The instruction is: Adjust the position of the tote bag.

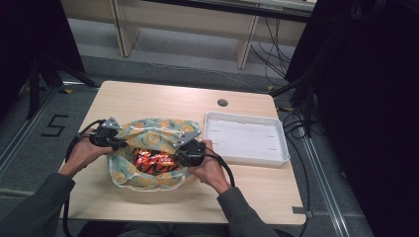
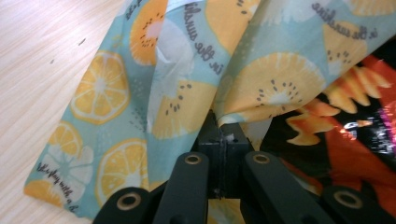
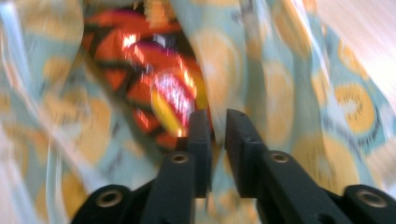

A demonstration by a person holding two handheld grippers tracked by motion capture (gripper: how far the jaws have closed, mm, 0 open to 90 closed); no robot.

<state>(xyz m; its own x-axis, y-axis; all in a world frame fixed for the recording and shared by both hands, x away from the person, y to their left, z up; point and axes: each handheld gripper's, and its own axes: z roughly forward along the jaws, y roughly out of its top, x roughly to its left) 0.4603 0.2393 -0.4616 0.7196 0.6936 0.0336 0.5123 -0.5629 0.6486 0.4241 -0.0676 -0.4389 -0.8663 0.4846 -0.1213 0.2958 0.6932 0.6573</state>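
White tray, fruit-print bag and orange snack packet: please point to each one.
white tray [image 1: 245, 159], high view, near rim.
fruit-print bag [image 2: 100, 91], left gripper view, lemon-slice print on its cloth.
orange snack packet [image 1: 150, 160], high view, shiny middle.

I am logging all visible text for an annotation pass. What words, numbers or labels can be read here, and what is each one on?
"5": black number marked on the grey floor, left of the table.
"in the sunshine": dark script printed again and again on the citrus-print cloth bag; partly folded away.
Orange snack packet inside the bag: its print is too blurred to read.
White tray: no text.
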